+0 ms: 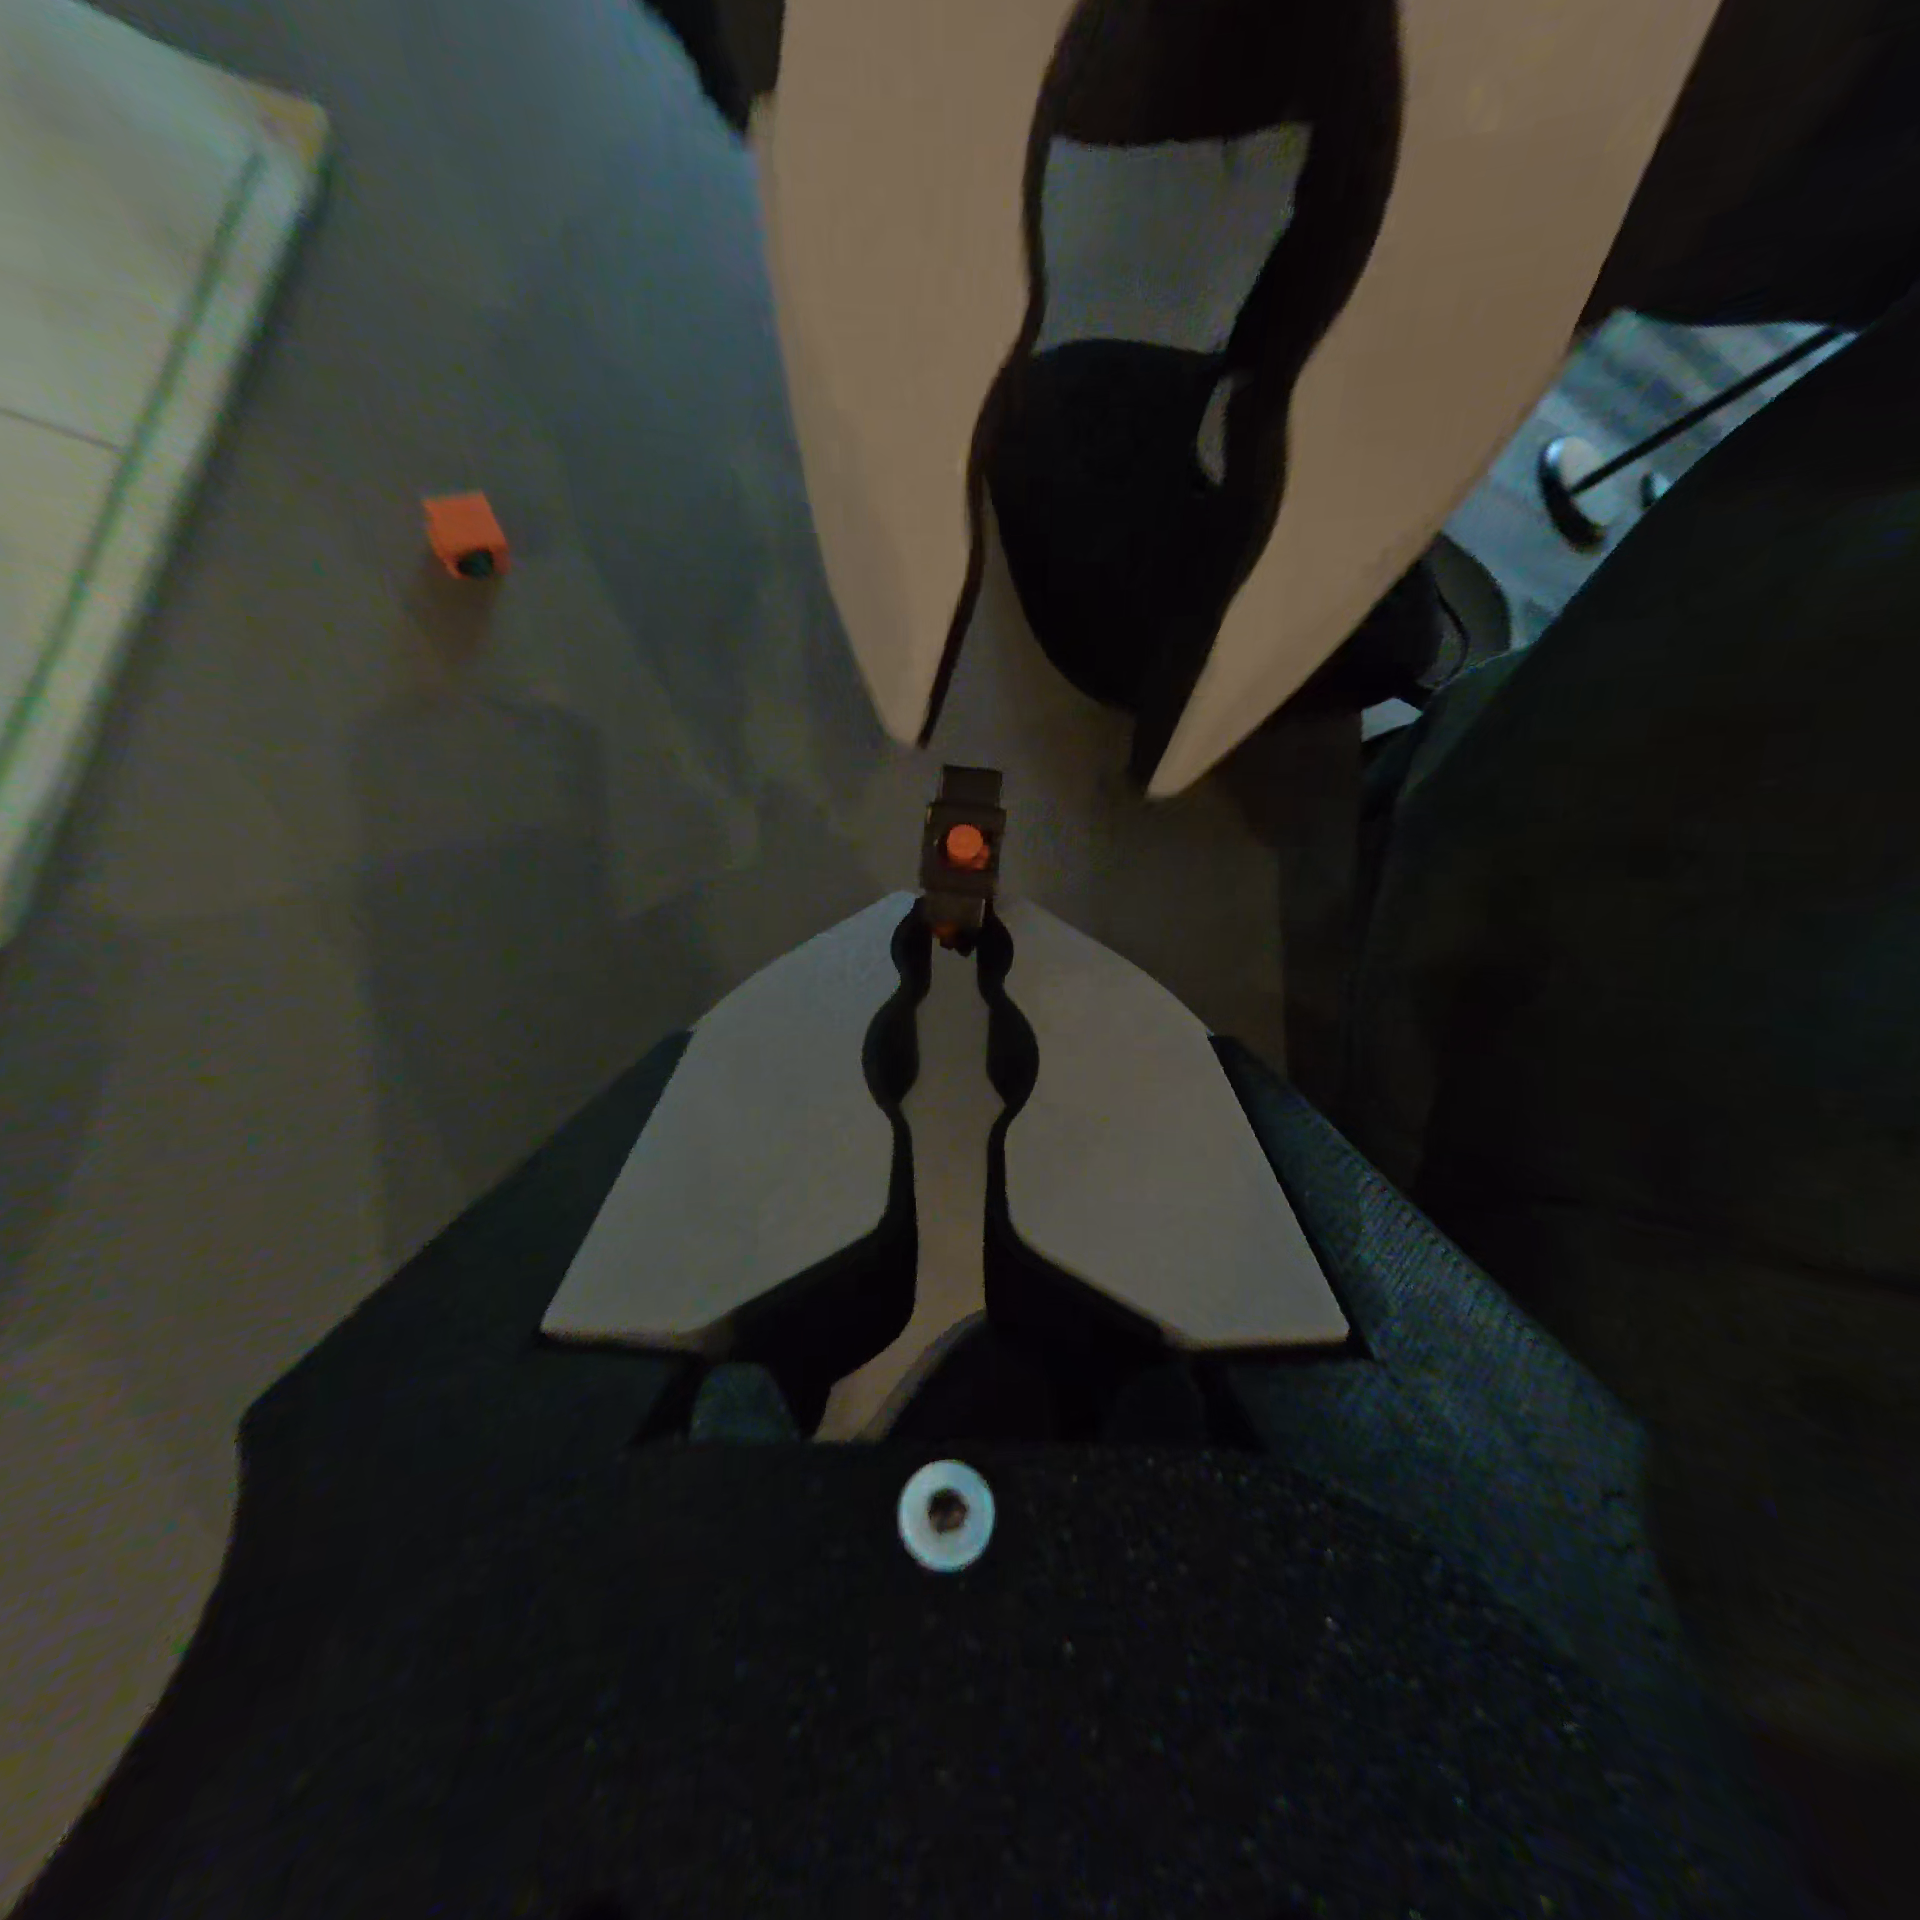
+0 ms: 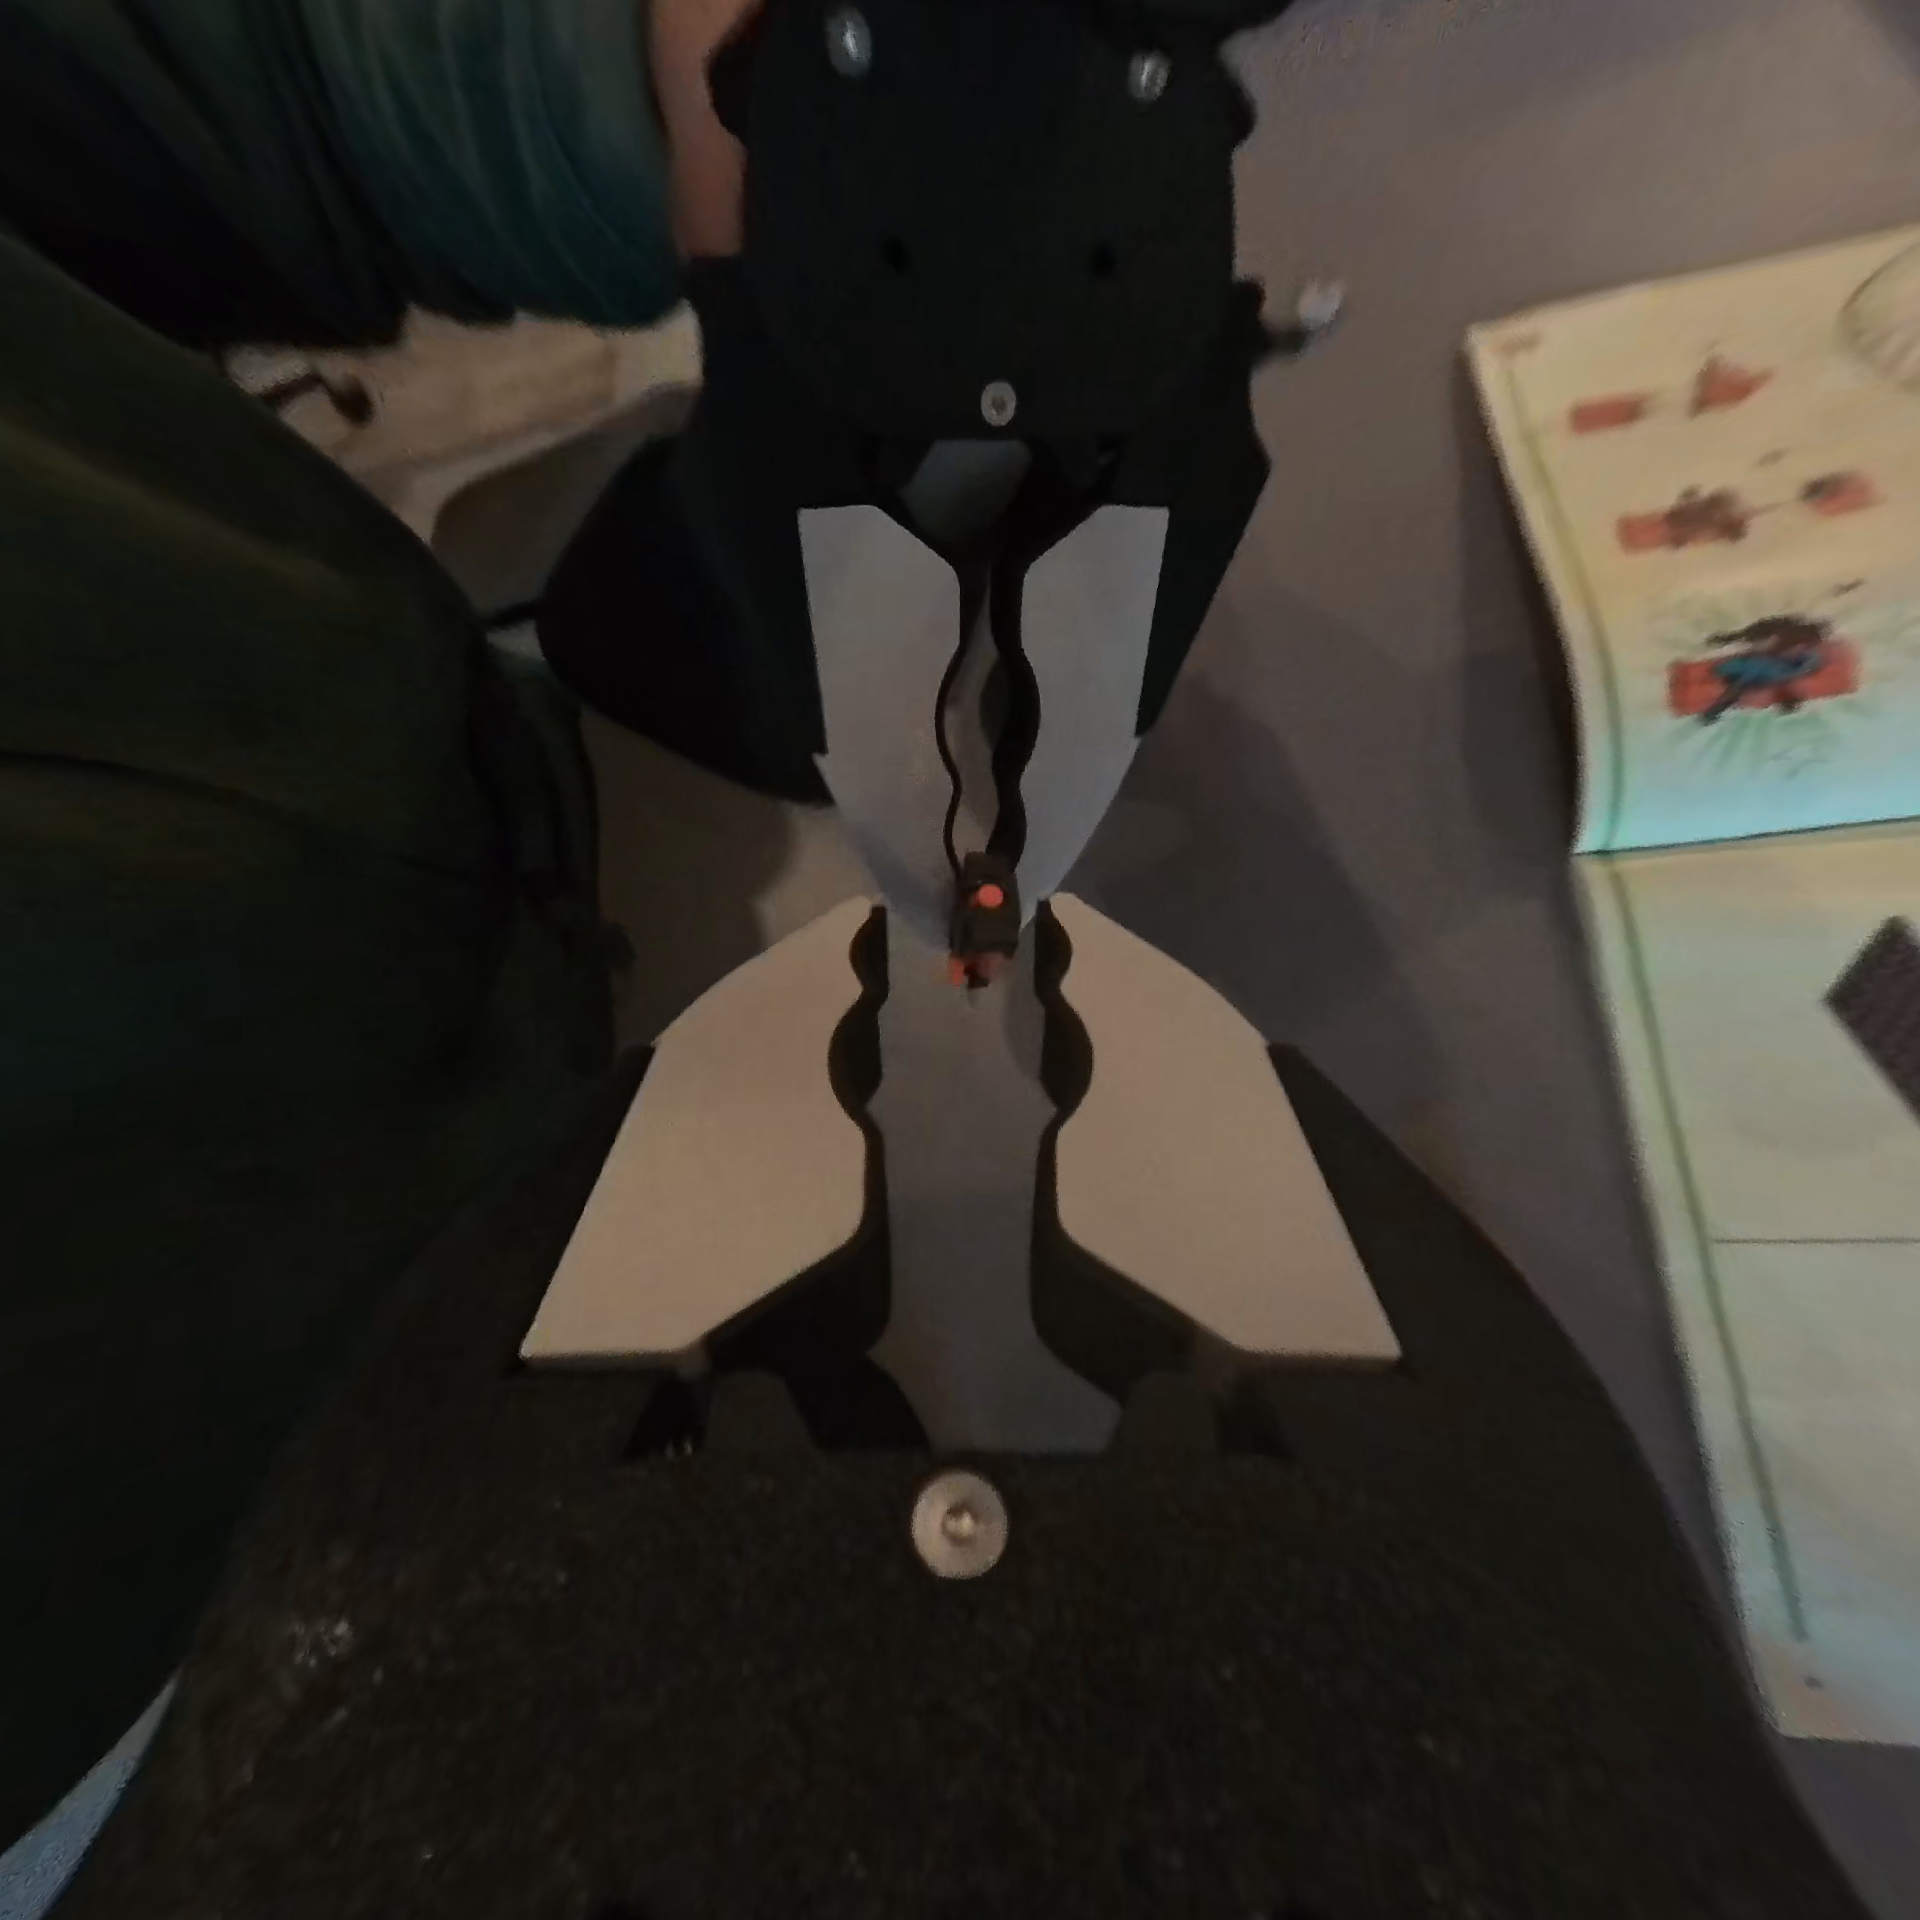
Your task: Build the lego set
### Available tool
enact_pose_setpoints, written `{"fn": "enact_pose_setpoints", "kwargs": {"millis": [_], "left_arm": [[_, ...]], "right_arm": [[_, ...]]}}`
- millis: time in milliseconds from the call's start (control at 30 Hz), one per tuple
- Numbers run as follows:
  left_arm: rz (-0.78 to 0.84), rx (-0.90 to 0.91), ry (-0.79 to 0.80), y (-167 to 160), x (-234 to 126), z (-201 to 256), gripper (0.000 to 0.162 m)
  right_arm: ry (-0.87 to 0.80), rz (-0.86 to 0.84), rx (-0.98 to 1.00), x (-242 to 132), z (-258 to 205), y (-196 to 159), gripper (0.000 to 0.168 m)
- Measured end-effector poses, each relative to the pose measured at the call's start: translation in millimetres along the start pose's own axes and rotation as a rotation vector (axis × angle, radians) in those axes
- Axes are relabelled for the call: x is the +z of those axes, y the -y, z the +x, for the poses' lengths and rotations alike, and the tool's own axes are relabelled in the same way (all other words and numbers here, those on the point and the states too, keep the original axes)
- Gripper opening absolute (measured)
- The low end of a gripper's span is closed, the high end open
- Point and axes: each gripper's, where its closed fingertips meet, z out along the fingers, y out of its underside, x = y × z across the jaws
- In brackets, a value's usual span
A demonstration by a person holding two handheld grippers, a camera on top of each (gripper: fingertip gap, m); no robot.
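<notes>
Left gripper (image 1: 954, 914), white wedge-shaped fingers with wavy black inner pads on a grainy black body, is clamped at its tips on a small dark lego piece with an orange stud (image 1: 964, 844); the piece projects forward beyond the tips. Right gripper (image 2: 964, 914), of the same build, stands with its fingers apart and gripping nothing; the held piece (image 2: 982, 914) lies in the gap between its tips without visible contact. In the left wrist view the right gripper (image 1: 1029, 758) faces from above, its tips spread just beyond the piece. In the right wrist view the left gripper (image 2: 985, 862) points toward the camera. A loose orange lego cube with a dark stud (image 1: 464, 532) rests well to the left on the smooth matte grey tabletop (image 1: 520, 935). A pale printed instruction booklet (image 2: 1704, 582) lies open at the table's right side. Dark fabric of a person's garment (image 2: 208, 831) borders the scene. Lighting is dim.
</notes>
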Motion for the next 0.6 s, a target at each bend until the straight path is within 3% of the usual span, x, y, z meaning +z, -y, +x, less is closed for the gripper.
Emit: {"fn": "enact_pose_setpoints", "kwargs": {"millis": [33, 367, 600], "left_arm": [[0.006, 0.008, 0.007, 2, -2, 0, 0.008], [0.069, 0.063, 0.026, 20, -17, 4, 0.007], [0.093, 0.088, 0.036, 30, -22, 10, 0.008]], "right_arm": [[-0.006, 0.03, -0.004, -5, 0, 2, 0.027], [-0.02, 0.307, 0.048, -3, 4, -2, 0.019], [0.021, 0.376, 0.068, 3, 0, 2, 0.007]]}}
